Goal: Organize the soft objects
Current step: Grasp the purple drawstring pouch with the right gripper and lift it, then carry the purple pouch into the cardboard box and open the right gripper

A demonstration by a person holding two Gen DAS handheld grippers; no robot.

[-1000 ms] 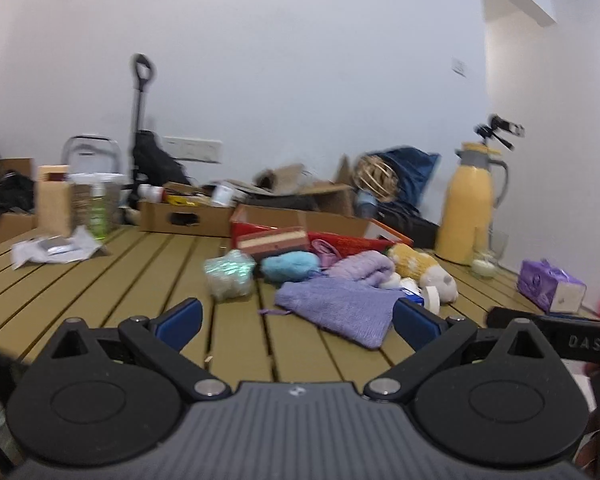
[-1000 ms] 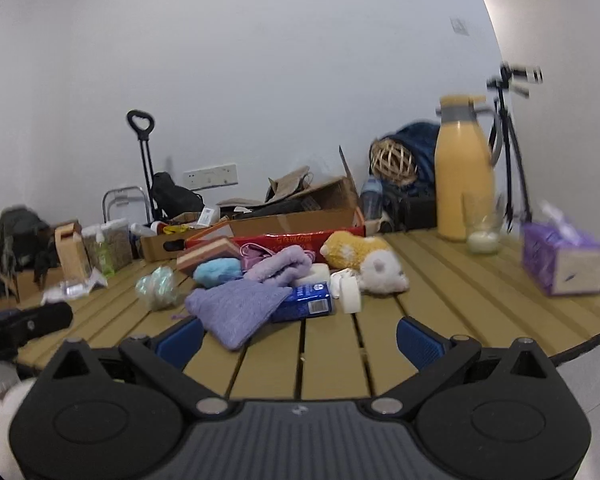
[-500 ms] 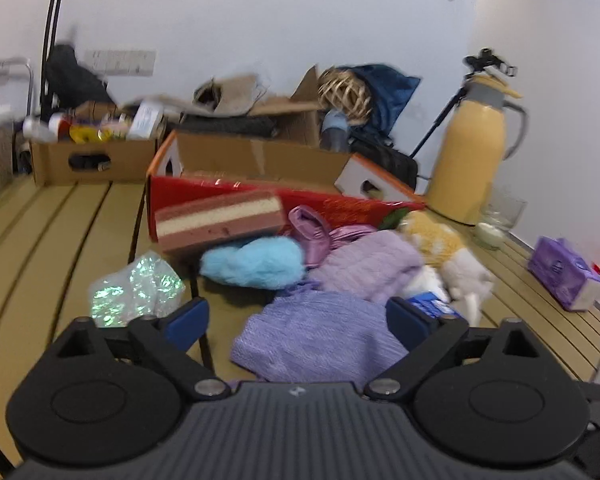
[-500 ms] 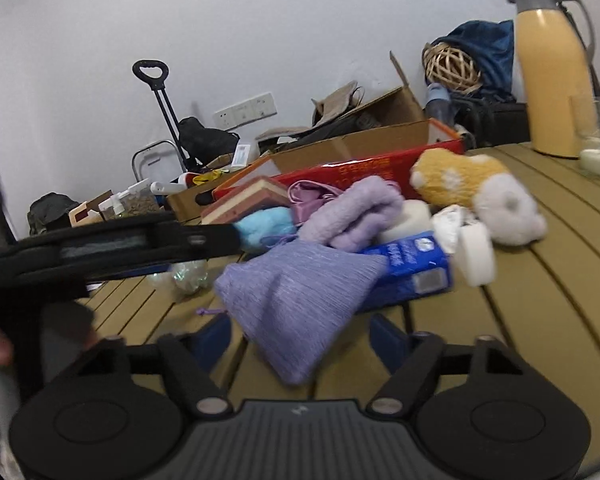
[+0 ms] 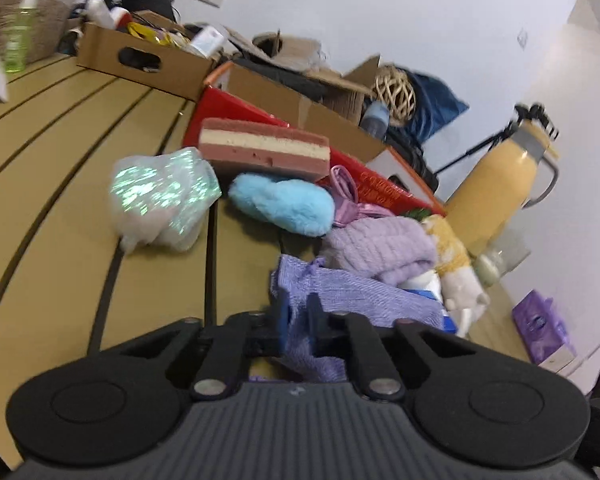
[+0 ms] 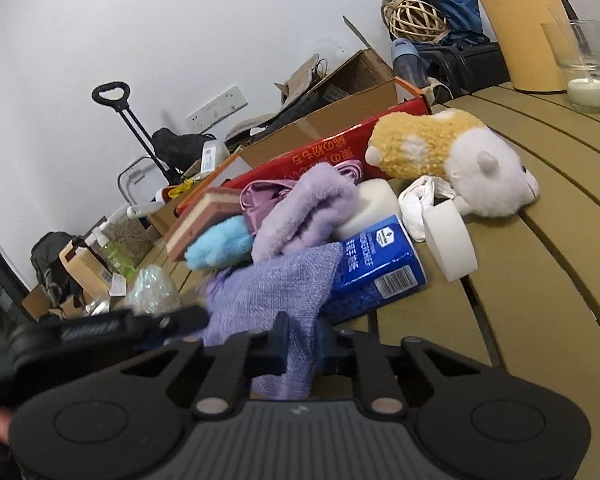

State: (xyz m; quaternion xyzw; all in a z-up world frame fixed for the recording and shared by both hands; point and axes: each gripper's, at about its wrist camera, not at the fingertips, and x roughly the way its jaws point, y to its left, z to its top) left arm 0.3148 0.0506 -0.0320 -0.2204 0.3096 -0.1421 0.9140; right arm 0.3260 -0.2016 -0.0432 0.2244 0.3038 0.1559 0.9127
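Lavender knit pouch [image 5: 340,296], one, pinched by both closed hand-held grippers: left [image 5: 299,322], right [image 6: 303,344].

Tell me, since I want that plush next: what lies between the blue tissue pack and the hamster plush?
In the right wrist view, a white tape roll and crumpled white cloth lie between the blue tissue pack and the hamster plush.

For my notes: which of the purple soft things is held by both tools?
The flat woven lilac cloth, nearest the cameras; the fluffy lilac towel lies free behind it.
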